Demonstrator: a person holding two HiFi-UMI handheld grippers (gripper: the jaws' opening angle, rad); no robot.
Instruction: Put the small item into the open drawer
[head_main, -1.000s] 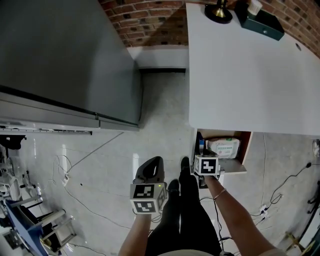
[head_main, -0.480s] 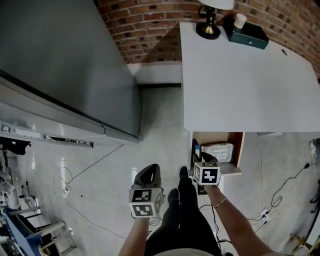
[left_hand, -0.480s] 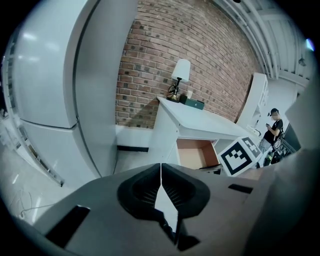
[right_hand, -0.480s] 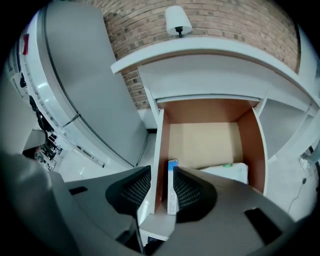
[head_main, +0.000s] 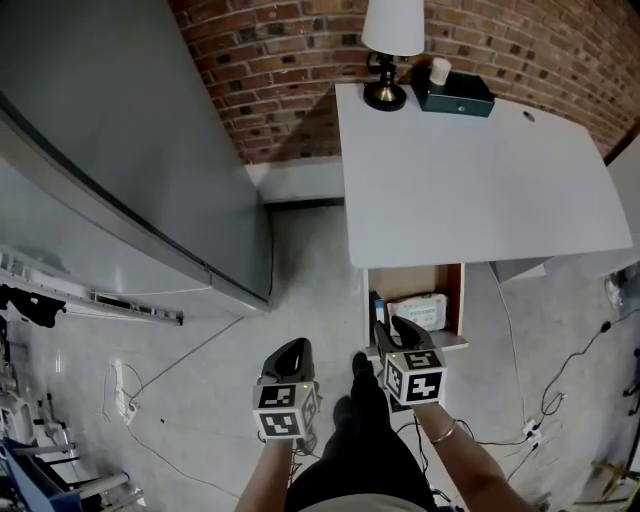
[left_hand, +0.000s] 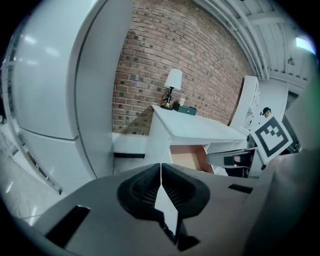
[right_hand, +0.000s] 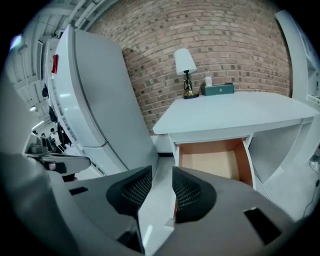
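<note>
The drawer (head_main: 448, 292) under the white desk (head_main: 470, 180) stands pulled out. A white soft pack (head_main: 418, 310) lies in it, and a small blue thing (head_main: 377, 304) shows at its left edge. My right gripper (head_main: 393, 330) hovers just in front of the drawer, its jaws apart and closing with nothing between them. In the right gripper view the gripper (right_hand: 161, 172) points at the drawer (right_hand: 210, 159), whose wooden bottom shows bare. My left gripper (head_main: 292, 352) hangs low beside the person's legs. In its own view the left gripper (left_hand: 160, 167) is shut and holds nothing.
A tall grey fridge (head_main: 120, 150) fills the left side. A lamp (head_main: 392, 40) and a dark green box (head_main: 453, 92) stand at the back of the desk, against the brick wall. Cables (head_main: 530, 425) lie on the floor at right, and metal frames (head_main: 40, 470) at the lower left.
The right gripper has drawn back a little from the drawer toward the person. The head view has tilted up, bringing the lamp into view. The left gripper stays low and shut.
</note>
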